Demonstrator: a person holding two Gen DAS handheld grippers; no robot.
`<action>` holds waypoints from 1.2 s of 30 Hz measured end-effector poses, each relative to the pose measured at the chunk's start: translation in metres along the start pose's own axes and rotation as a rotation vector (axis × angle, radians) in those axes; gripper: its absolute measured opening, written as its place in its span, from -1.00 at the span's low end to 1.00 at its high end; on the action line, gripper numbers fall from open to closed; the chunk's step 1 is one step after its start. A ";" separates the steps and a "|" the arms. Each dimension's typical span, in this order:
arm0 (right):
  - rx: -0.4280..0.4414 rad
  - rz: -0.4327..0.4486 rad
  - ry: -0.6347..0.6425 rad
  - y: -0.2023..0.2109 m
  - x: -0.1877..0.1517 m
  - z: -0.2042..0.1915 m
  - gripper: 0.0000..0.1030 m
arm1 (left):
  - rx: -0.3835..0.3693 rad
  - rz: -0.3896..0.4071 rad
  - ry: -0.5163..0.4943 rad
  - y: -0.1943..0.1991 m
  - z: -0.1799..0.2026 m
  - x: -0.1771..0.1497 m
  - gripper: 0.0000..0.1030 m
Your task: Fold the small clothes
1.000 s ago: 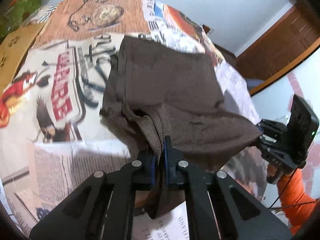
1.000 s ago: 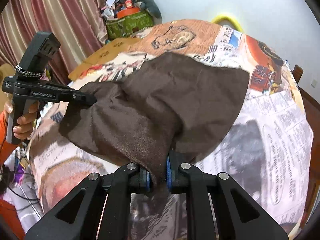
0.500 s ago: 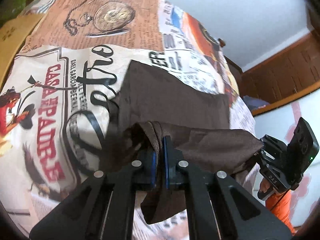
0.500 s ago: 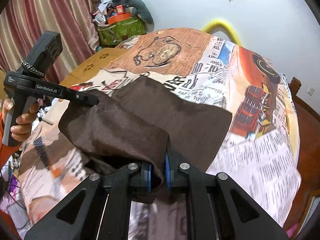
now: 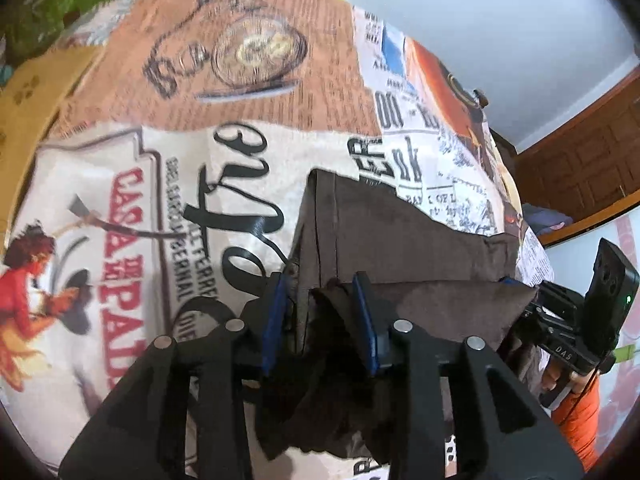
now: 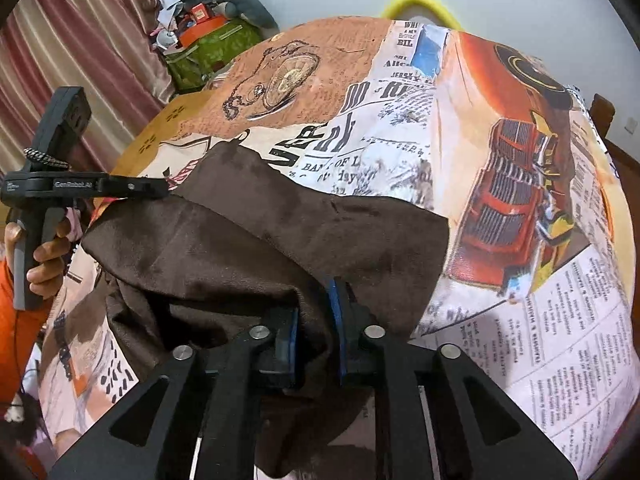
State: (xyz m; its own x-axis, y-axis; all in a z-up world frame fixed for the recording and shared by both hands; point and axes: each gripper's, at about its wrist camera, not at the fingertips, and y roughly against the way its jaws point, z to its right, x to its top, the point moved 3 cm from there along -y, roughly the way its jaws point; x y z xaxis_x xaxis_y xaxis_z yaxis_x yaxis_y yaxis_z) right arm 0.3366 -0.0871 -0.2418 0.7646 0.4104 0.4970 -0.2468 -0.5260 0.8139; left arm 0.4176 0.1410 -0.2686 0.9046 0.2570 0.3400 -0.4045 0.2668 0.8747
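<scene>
A dark brown garment lies folded over on a bed with a newspaper-print cover; it also shows in the right wrist view. My left gripper is open, its blue pads apart, with the cloth's near edge loose between them. My right gripper is also open, with a fold of the cloth draped between its pads. Each gripper shows from the side in the other view, at the cloth's corners: the right one and the left one.
The printed bed cover spreads far beyond the cloth. A green bag with clutter and curtains stand at the far left. A yellow hoop sits behind the bed. Wooden furniture is at the right.
Both grippers carried the near edge of the cloth forward over the far half, then opened their jaws. The cloth now lies folded over and slack.
</scene>
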 end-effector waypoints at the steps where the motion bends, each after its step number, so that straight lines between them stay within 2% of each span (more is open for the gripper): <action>1: -0.007 -0.003 -0.001 0.003 0.001 0.000 -0.55 | 0.002 0.010 -0.010 0.006 0.002 -0.001 -0.29; 2: -0.014 0.000 -0.005 0.010 0.002 -0.001 -0.50 | 0.001 0.027 -0.024 0.016 0.004 -0.003 -0.26; 4: -0.019 0.014 -0.007 0.019 0.003 -0.003 -0.34 | 0.011 0.057 -0.051 0.032 0.008 -0.009 -0.07; 7: -0.017 0.055 -0.005 0.040 0.003 -0.008 -0.22 | 0.065 0.098 -0.120 0.056 0.016 -0.025 0.08; 12: -0.038 0.117 0.024 0.074 -0.007 -0.025 -0.12 | 0.147 0.120 -0.247 0.076 0.029 -0.064 0.28; 15: -0.051 0.139 0.042 0.084 -0.019 -0.038 0.04 | 0.151 0.117 -0.262 0.075 0.031 -0.080 0.44; 23: -0.073 0.086 0.032 0.061 -0.054 -0.041 0.09 | 0.215 0.062 -0.319 0.042 0.036 -0.092 0.44; 27: -0.084 0.069 0.038 0.047 -0.054 -0.035 0.08 | 0.236 0.036 -0.343 0.024 0.040 -0.086 0.44; 30: -0.094 0.095 0.057 0.042 -0.048 -0.033 0.08 | 0.229 0.058 -0.348 0.022 0.044 -0.075 0.44; 32: -0.079 0.113 0.051 0.039 -0.042 -0.030 0.01 | 0.231 0.082 -0.344 0.023 0.046 -0.066 0.44; 36: -0.038 0.143 0.057 0.033 -0.030 -0.027 -0.65 | 0.309 0.172 -0.357 0.027 0.048 -0.043 0.44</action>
State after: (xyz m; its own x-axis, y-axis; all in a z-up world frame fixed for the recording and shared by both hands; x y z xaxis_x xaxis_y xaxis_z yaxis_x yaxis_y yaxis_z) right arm 0.2895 -0.0969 -0.2222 0.6851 0.3757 0.6240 -0.3740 -0.5537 0.7440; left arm 0.3745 0.0924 -0.2426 0.8393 -0.0755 0.5383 -0.5425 -0.0532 0.8384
